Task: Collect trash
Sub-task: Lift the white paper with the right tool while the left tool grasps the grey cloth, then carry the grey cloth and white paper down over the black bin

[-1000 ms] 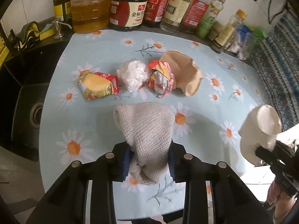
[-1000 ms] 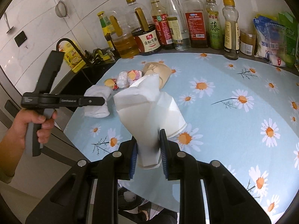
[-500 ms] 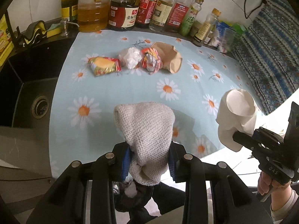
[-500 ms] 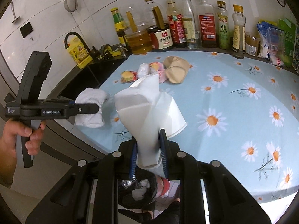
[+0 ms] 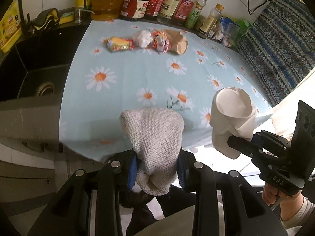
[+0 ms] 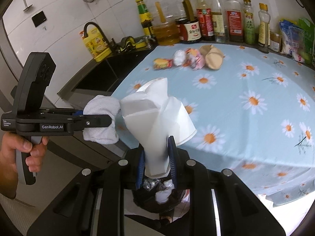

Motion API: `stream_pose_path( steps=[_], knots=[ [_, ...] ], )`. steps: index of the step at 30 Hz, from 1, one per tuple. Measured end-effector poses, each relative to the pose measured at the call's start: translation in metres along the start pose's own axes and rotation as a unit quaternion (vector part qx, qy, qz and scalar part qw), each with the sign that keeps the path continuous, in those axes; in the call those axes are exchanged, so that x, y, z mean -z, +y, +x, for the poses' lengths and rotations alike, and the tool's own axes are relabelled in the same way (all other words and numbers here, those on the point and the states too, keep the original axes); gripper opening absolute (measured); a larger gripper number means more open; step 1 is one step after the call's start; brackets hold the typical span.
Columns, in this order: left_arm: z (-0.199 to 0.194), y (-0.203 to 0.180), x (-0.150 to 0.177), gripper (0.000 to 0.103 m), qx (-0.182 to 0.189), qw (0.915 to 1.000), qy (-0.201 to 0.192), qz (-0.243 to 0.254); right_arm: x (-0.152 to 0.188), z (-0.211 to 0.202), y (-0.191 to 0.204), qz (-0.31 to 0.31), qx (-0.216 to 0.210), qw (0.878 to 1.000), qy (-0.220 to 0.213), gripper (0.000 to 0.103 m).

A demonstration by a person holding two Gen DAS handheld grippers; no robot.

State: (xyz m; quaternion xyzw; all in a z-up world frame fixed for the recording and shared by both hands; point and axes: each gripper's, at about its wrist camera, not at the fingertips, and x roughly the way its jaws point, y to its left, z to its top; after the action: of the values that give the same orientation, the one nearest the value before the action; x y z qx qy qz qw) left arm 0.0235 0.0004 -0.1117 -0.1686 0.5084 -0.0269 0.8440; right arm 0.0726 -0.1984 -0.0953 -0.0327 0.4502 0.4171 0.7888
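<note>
My left gripper (image 5: 156, 174) is shut on a grey knitted rag (image 5: 153, 137); both also show in the right wrist view, where the rag (image 6: 101, 121) looks white. My right gripper (image 6: 156, 162) is shut on a crushed white paper cup (image 6: 155, 118), which also shows in the left wrist view (image 5: 232, 114). Both grippers hang off the table's front edge, above a black trash bag (image 6: 159, 196) with trash in it. On the table far back lie a yellow-red wrapper (image 5: 119, 44), a white crumpled ball (image 5: 142, 38), a colourful crumpled wrapper (image 5: 160, 42) and a brown paper cup (image 5: 177, 41).
A daisy-print tablecloth (image 5: 137, 74) covers the table. Several bottles (image 5: 157, 2) line the back edge. A black sink (image 5: 37, 78) lies to the left, with a yellow detergent bottle (image 6: 95, 45) beside it. A patterned cloth (image 5: 279, 45) hangs at the right.
Both grippers have pulled back from over the table to beyond its front edge, each still holding its item. The trash bag has come into view below them.
</note>
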Motion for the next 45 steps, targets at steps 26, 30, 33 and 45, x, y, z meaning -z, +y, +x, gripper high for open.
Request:
stream_pose_path(
  steps=[26,30,33,45],
  knots=[
    [0.054,0.051,0.078,0.031,-0.003,0.9931,0.098,-0.064,0.07,0.08,0.029,0.016,-0.038,0.992,0.121,0.024],
    [0.073,0.059,0.087,0.031,-0.005,0.9897,0.122,-0.076,0.079,0.098,0.023,0.028,-0.037,0.989,0.144,0.024],
    [0.087,0.065,0.094,0.031,-0.007,0.9868,0.137,-0.086,0.084,0.109,0.017,0.037,-0.034,0.986,0.157,0.024],
    [0.144,0.088,0.119,0.031,0.002,0.9723,0.201,-0.12,0.114,0.161,-0.001,0.063,-0.013,0.975,0.212,0.024]
  ],
)
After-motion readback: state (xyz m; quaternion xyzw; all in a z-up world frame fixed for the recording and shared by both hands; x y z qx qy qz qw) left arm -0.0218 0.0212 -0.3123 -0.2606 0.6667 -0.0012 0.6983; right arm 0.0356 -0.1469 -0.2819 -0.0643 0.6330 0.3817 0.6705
